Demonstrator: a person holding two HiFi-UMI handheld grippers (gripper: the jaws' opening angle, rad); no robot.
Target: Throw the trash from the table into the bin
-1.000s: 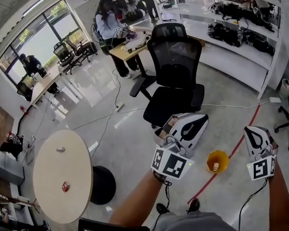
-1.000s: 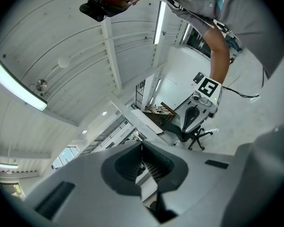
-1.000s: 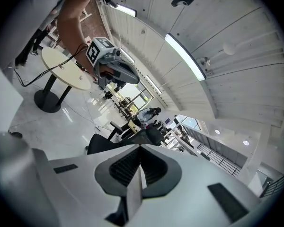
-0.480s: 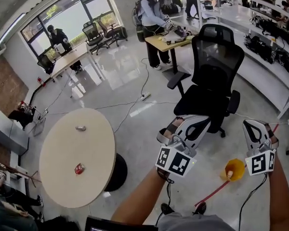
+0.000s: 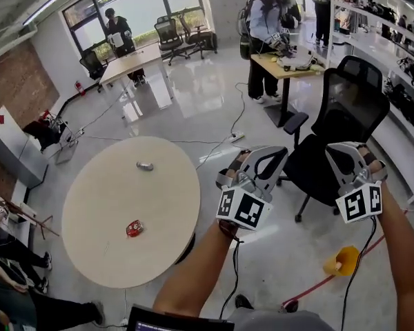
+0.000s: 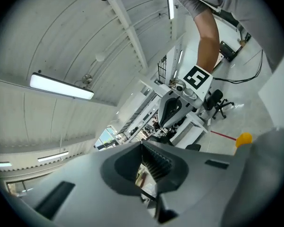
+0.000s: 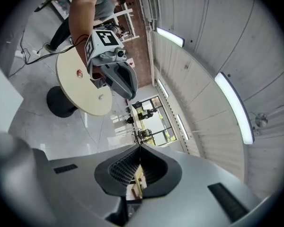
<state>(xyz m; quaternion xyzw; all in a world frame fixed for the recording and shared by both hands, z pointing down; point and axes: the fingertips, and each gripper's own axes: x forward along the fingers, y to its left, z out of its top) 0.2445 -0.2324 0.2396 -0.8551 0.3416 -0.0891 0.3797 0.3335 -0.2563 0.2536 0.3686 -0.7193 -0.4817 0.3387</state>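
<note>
A round beige table (image 5: pixel 96 240) stands at the left of the head view. On it lie a crumpled red wrapper (image 5: pixel 134 227) and a small grey piece of trash (image 5: pixel 145 165). My left gripper (image 5: pixel 281 150) hangs in the air just right of the table's edge, shut and empty. My right gripper (image 5: pixel 333 147) is further right, in front of a chair, also shut with nothing in it. The yellow bin (image 5: pixel 345 261) sits on the floor at the lower right, behind both grippers. The right gripper view shows the table (image 7: pixel 80 86) with the red wrapper (image 7: pixel 79 72).
A black office chair (image 5: pixel 348 116) stands close beyond the right gripper. Cables and a red line run across the glossy floor. Desks with people at them fill the far side, and shelving lines the right wall.
Both grippers have swung left, away from above the yellow bin and towards the round table. The table has come to the middle left of the view; the bin has dropped to the lower right.
</note>
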